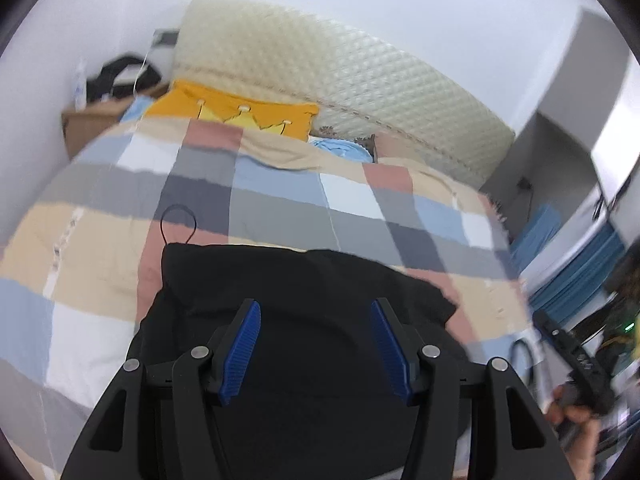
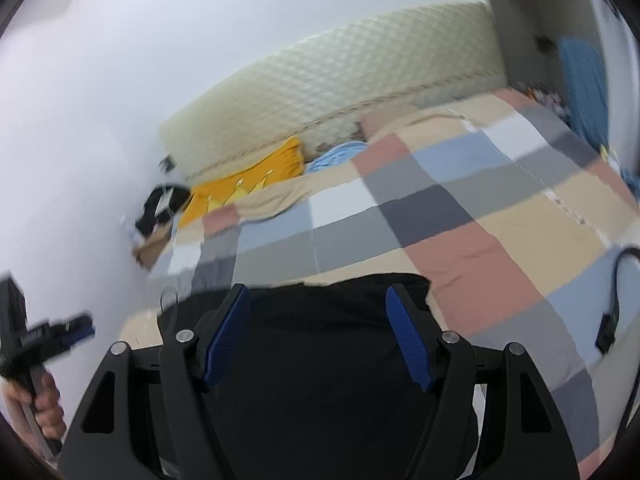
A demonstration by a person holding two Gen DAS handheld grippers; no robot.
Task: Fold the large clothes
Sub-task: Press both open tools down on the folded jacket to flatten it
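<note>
A black garment (image 1: 300, 280) lies folded into a compact block on the checked quilt (image 1: 280, 200), with a thin black cord loop (image 1: 178, 224) sticking out at its far left corner. My left gripper (image 1: 315, 308) hovers above it, its blue pads (image 1: 244, 344) spread apart with nothing between them. In the right wrist view the same black garment (image 2: 320, 360) fills the lower middle. My right gripper (image 2: 317, 292) hangs open over it and touches no cloth. A hand (image 1: 576, 416) holding the right tool shows at the left view's right edge. The other hand (image 2: 48, 400) shows at the right view's left edge.
The quilt covers a bed with a cream padded headboard (image 1: 340, 76). A yellow pillow (image 1: 232, 108) and a light blue cloth (image 1: 340, 148) lie at its head. A bedside table (image 1: 92, 120) carries dark items. A black cable (image 2: 616, 292) lies on the quilt at the right.
</note>
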